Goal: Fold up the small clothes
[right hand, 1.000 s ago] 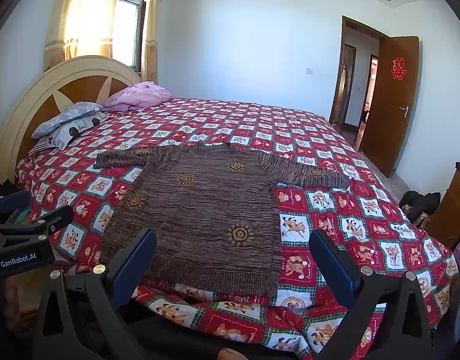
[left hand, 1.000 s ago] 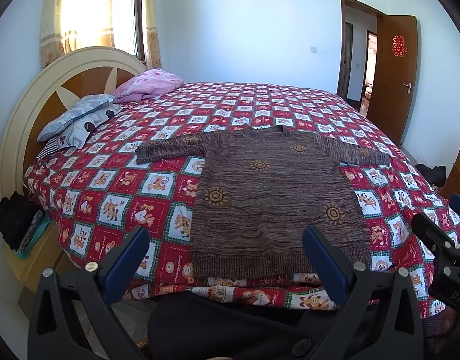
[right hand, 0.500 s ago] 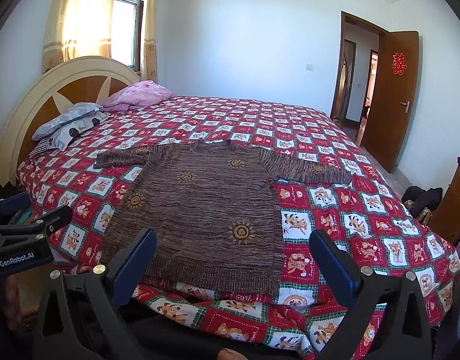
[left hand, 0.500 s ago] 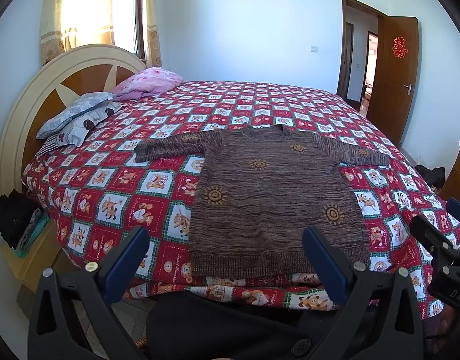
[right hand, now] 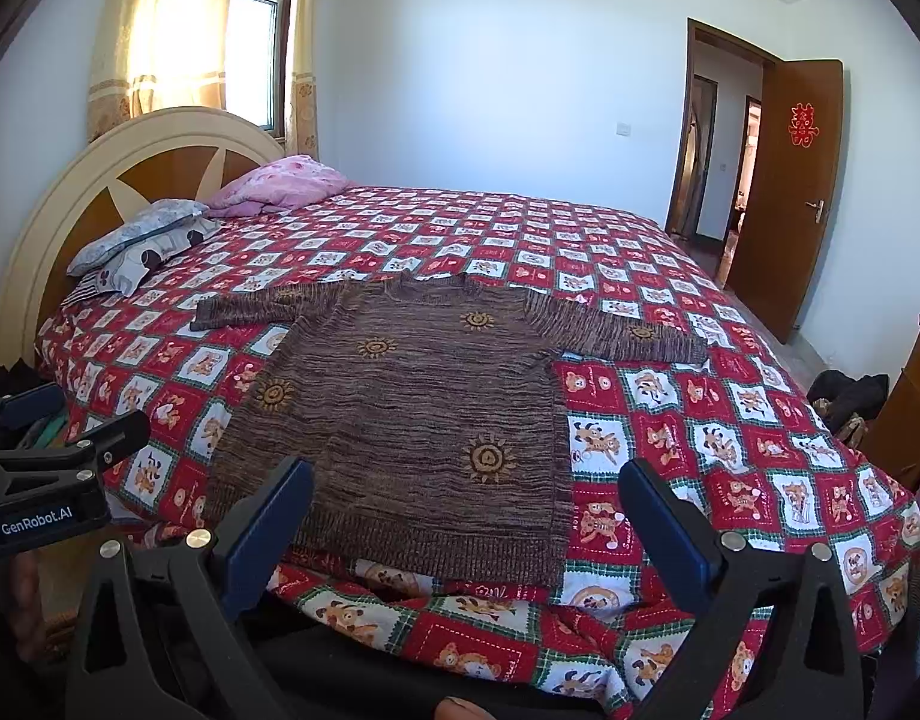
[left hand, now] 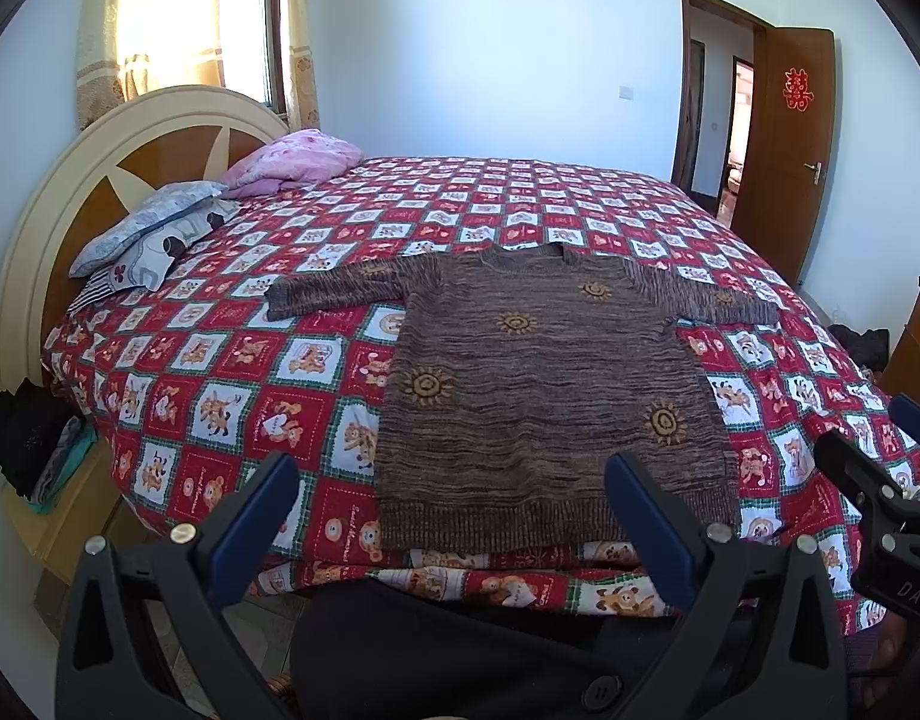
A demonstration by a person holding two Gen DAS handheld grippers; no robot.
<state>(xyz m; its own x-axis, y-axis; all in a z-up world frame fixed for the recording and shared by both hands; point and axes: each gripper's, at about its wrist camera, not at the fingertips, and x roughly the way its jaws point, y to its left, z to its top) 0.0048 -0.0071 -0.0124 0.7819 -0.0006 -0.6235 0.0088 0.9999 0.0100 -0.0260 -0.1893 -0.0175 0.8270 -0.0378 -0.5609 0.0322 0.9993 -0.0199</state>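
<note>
A brown knit sweater (left hand: 544,384) lies flat and face up on my bed's red patchwork quilt (left hand: 232,396), both sleeves stretched out to the sides, its ribbed hem just short of the near edge of the mattress. Yellow sun motifs dot the knit. I hold my left tool (left hand: 454,504) low in front of that hem, its blue-padded fingers (left hand: 253,519) wide apart and clear of the fabric, gripping nothing. My right tool (right hand: 466,510) hangs at the same near edge, its fingers (right hand: 670,525) likewise spread and not touching the sweater (right hand: 412,414); from its camera the left tool (right hand: 52,468) shows at the far left, beside the bed. At the head of the bed, a grey patterned pillow (left hand: 142,228) and a pink one (left hand: 298,162) rest against the cream-and-wood headboard (left hand: 118,162). A brown door (left hand: 787,144) bearing a red paper emblem stands open on the right wall.
</note>
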